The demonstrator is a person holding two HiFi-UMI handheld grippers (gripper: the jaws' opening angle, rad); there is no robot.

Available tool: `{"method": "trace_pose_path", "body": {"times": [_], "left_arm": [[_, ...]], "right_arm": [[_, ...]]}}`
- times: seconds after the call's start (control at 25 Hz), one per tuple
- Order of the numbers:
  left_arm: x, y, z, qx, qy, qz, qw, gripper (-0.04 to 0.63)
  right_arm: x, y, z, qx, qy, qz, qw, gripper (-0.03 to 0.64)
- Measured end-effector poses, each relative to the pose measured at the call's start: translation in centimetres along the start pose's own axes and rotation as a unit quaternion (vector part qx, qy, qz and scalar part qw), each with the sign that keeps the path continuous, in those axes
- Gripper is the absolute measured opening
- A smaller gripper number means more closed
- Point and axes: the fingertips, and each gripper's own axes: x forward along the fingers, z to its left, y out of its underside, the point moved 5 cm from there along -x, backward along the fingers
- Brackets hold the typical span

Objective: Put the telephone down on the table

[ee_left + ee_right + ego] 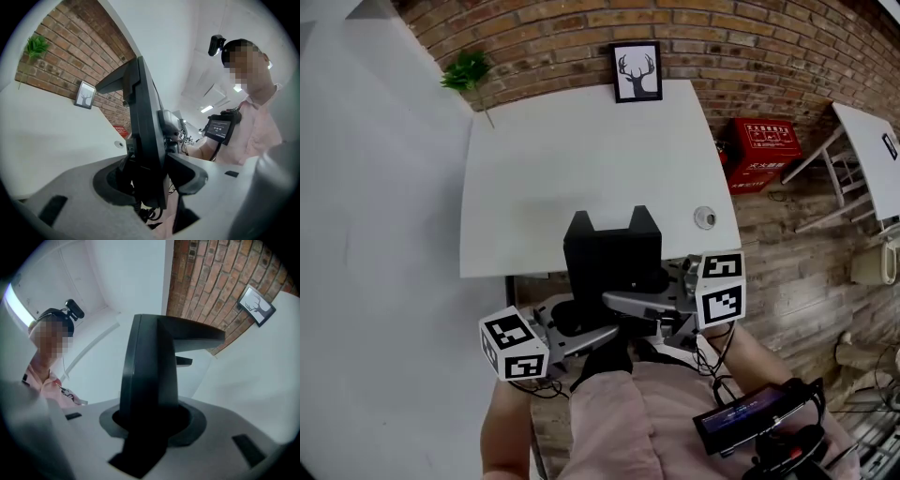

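Nearest is the person in a pink shirt, with a small screen (pixel 748 416) strapped to the right forearm. Just beyond the chest, the left gripper (pixel 602 333) and the right gripper (pixel 617 300) point in from either side. Each claw is pinching the black phone (pixel 612 251), one on its left edge and one on its right. The phone stands upright between them, at the near edge of the white table (pixel 581 169), about mid-width. I cannot tell whether its base touches the top. A small round fitting (pixel 705 217) sits in the table near its right edge. At the far edge a deer picture (pixel 637 72) leans on the brick wall (pixel 750 56), with a green plant (pixel 467 69) at the far left corner. A red box (pixel 766 142) stands on the floor to the right, lid shut, contents unseen.
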Motion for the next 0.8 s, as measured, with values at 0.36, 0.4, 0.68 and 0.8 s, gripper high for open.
{"method": "trace_pose_path", "body": {"times": [0.36, 0.4, 0.68, 0.8], "left_arm": [[-3.2, -3.1, 5.6, -0.007, 0.02, 0.005, 0.9998, 0.222], [-3.4, -3.4, 6.2, -0.006, 0.022, 0.007, 0.9997, 0.222], [-4.1, -5.8, 9.2, 0.004, 0.032, 0.016, 0.9994, 0.222], [-4.0, -6.8, 10.4, 0.005, 0.033, 0.013, 0.9993, 0.222]], "right_arm": [[5.0, -3.5, -3.7, 0.004, 0.013, 0.001, 1.0, 0.161], [5.4, -3.8, -4.0, 0.004, 0.014, 0.001, 1.0, 0.161], [7.1, -6.3, -6.0, -0.004, 0.03, 0.004, 1.0, 0.161], [7.5, -7.4, -6.9, -0.008, 0.032, 0.004, 0.999, 0.161]]}}
